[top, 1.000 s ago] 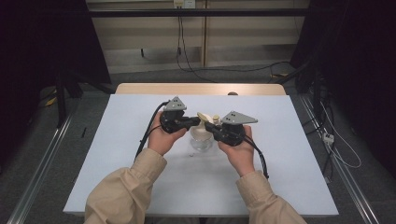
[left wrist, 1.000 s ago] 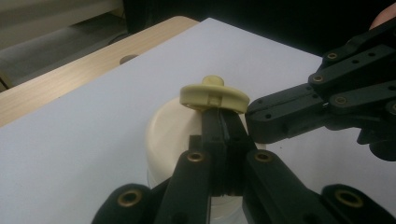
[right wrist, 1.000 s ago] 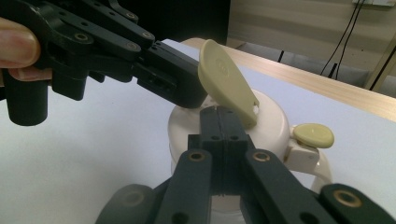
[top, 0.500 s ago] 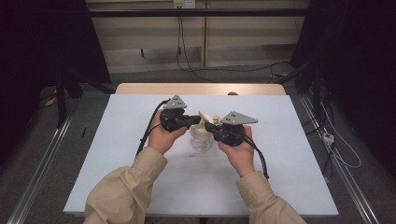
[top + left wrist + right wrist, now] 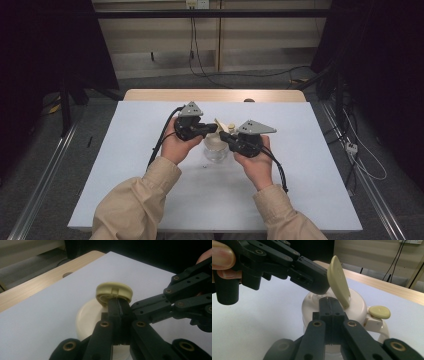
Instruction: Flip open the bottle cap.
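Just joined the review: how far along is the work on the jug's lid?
Done: the flip cap stands open above the cream lid. In hand: the left hand-held gripper sits shut at the cap, the right hand-held gripper shut at the lid's rim. Left: the lid remains on the clear jug.

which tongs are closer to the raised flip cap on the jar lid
Left. The left tongs are shut right against the raised flip cap, touching it. The right tongs sit shut just below it, at the jar lid.
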`<state>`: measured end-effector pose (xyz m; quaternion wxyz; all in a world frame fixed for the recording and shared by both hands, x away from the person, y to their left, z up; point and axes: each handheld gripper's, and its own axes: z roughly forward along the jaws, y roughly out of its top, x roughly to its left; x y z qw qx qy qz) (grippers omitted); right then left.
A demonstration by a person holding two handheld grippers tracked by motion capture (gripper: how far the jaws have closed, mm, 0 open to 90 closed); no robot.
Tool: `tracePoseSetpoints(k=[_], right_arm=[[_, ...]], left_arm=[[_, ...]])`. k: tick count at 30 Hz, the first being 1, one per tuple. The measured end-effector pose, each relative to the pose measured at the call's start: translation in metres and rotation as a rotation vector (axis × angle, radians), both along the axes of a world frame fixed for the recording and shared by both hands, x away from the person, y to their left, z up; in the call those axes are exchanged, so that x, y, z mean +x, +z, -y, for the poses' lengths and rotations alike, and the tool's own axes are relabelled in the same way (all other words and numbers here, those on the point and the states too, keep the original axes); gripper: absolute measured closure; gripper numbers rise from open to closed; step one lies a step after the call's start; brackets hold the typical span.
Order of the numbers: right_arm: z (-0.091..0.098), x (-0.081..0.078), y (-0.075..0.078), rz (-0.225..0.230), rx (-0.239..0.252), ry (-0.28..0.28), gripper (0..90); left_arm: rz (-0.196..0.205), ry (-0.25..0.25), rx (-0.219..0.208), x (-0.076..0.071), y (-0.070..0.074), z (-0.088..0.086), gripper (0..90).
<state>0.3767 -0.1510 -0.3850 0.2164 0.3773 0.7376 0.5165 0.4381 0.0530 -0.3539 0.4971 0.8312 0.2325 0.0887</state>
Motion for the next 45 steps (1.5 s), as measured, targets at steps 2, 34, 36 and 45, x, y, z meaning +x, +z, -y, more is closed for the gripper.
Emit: tracePoseSetpoints(k=[2, 34, 36, 45], right_arm=[[-0.0001, 0.0, 0.0004, 0.0, -0.006, -0.001, 90.0], [0.0, 0.001, -0.0008, 0.003, 0.006, 0.001, 90.0], [-0.0001, 0.001, -0.0009, 0.004, 0.006, 0.0, 90.0], [0.0001, 0.0003, -0.0008, 0.004, 0.005, -0.002, 90.0]], left_arm=[[-0.003, 0.0, -0.007, -0.0003, 0.0002, 0.0007, 90.0], [0.001, -0.001, -0.001, 0.004, 0.0016, 0.0047, 90.0], [0.001, -0.001, 0.001, 0.0036, 0.0018, 0.005, 90.0], [0.003, -0.008, 0.011, 0.0039, 0.0028, 0.009, 90.0]])
